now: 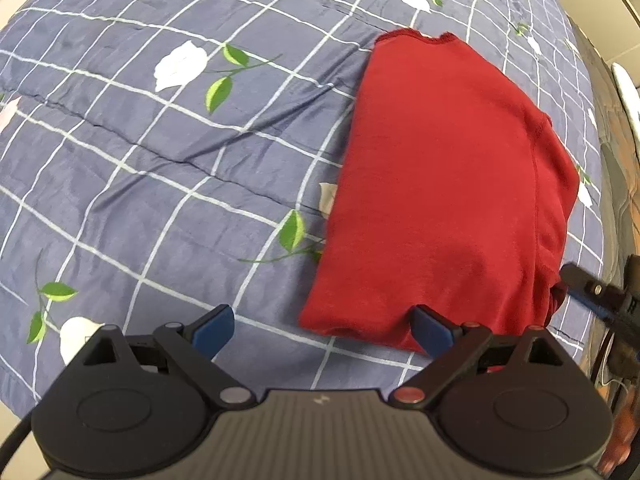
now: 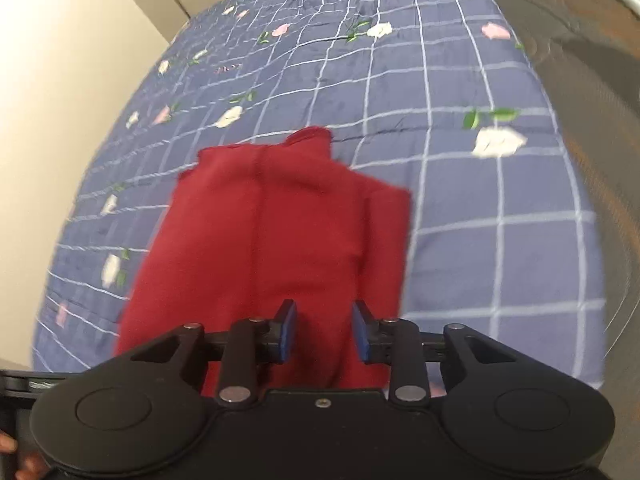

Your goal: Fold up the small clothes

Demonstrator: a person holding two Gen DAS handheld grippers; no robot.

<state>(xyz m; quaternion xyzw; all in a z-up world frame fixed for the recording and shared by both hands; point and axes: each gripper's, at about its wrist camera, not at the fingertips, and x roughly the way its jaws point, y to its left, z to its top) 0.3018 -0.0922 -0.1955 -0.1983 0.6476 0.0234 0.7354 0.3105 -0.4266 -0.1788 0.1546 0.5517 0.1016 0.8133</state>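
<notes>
Both our grippers, left [image 1: 324,330] and right [image 2: 325,330], sit spread, empty at the half-folded red shirt [image 1: 440,184]'s near hem, so pinching it comes next.

Red shirt [image 1: 448,196] is lying folded on the bed [image 1: 160,168], which has a blue checked flower quilt. Left gripper [image 1: 324,330] is wide open at its near edge, right finger [image 1: 430,330] just touching the hem. Right gripper [image 1: 588,286] pokes in from the side.

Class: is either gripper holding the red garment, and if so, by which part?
Neither. The left gripper and right gripper are open at the red garment's near edge.
</notes>
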